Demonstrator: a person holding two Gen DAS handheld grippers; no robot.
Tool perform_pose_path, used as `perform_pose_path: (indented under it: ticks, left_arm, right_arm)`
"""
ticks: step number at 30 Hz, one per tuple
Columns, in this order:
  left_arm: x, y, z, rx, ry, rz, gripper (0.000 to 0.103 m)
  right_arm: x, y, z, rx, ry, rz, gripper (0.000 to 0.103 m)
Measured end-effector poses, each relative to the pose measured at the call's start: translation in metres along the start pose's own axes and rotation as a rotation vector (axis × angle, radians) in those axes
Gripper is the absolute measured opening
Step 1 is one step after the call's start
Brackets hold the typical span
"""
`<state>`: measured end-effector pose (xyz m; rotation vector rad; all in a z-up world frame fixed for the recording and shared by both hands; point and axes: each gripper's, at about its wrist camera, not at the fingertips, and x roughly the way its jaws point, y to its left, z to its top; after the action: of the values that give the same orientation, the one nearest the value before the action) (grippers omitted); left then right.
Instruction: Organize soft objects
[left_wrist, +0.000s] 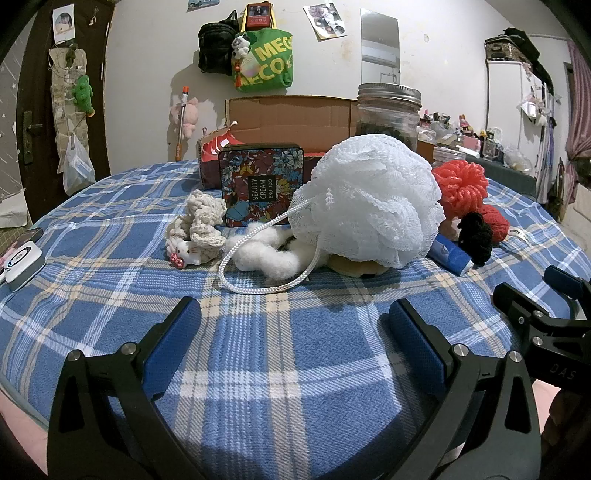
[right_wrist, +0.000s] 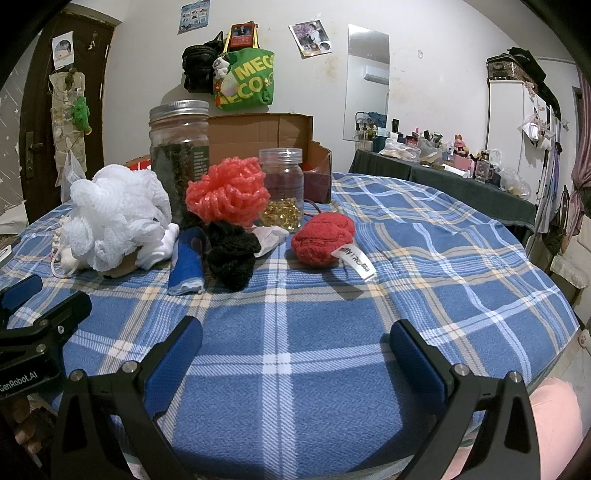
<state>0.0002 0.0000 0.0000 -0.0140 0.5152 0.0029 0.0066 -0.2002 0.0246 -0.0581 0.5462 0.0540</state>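
A white mesh bath puff (left_wrist: 369, 199) (right_wrist: 118, 218) with a rope loop lies on the plaid cloth, over a white fluffy scrunchie (left_wrist: 266, 254). A cream knit scrunchie (left_wrist: 201, 221) lies to its left. To its right are a coral puff (left_wrist: 461, 184) (right_wrist: 227, 192), a black scrunchie (left_wrist: 476, 236) (right_wrist: 231, 254), a red knit piece (right_wrist: 323, 238) and a blue rolled cloth (right_wrist: 186, 266). My left gripper (left_wrist: 295, 317) is open and empty, short of the white puff. My right gripper (right_wrist: 295, 339) is open and empty, short of the red piece.
A floral tin (left_wrist: 260, 181) stands behind the scrunchies, with a cardboard box (left_wrist: 291, 114) beyond. A tall jar (right_wrist: 179, 155) and a small jar (right_wrist: 282, 188) stand behind the puffs. A small white device (left_wrist: 22, 262) lies at the left edge of the plaid cloth (right_wrist: 461, 258).
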Motion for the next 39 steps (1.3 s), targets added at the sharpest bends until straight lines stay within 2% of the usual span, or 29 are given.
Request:
perform_pose_path:
  ticks: [39]
  left_arm:
    - [-0.0001, 0.0009, 0.0002, -0.008, 0.005, -0.006, 0.103]
  right_arm:
    - [-0.0005, -0.0005, -0.0001, -0.001, 0.000, -0.001, 0.103]
